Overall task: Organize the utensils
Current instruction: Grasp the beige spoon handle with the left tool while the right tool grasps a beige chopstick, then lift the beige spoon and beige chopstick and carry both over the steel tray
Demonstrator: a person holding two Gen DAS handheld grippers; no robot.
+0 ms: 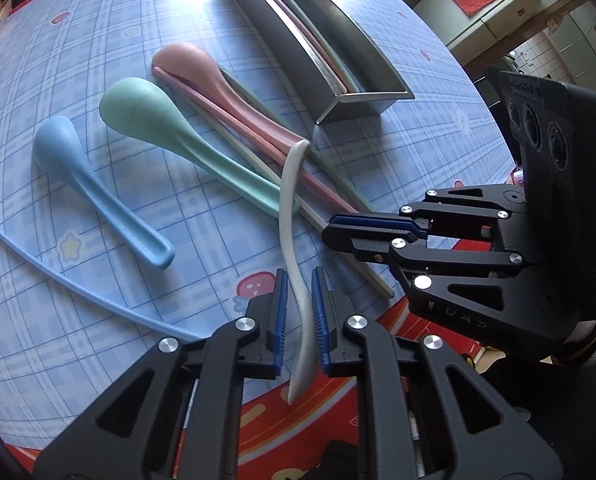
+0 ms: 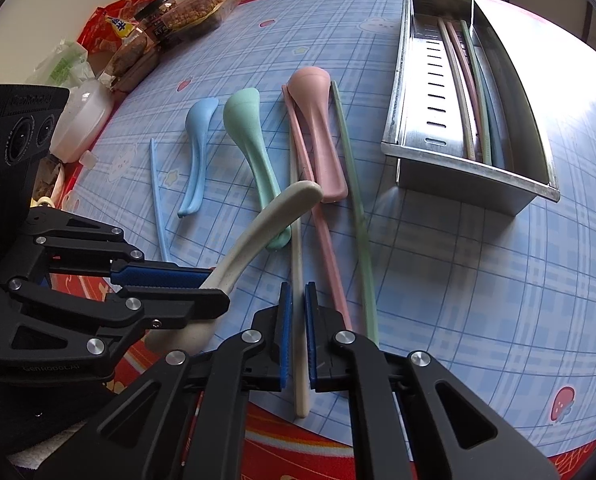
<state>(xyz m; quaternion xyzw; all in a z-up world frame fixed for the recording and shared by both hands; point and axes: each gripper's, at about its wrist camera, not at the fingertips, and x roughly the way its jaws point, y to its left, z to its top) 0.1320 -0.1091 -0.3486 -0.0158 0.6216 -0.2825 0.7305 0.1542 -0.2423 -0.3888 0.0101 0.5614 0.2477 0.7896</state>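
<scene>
My left gripper is shut on a whitish spoon, turned on edge, its far end resting on the other utensils. From the right wrist view that spoon rises out of the left gripper. My right gripper is shut on a beige chopstick lying on the checked tablecloth; it also shows at the right. Blue, green and pink spoons lie side by side, with blue, pink and green chopsticks among them.
A steel tray with a slotted bottom stands at the back right and holds several chopsticks along its right wall. Snack bags and a white jar crowd the table's far left. The red table border runs just under my grippers.
</scene>
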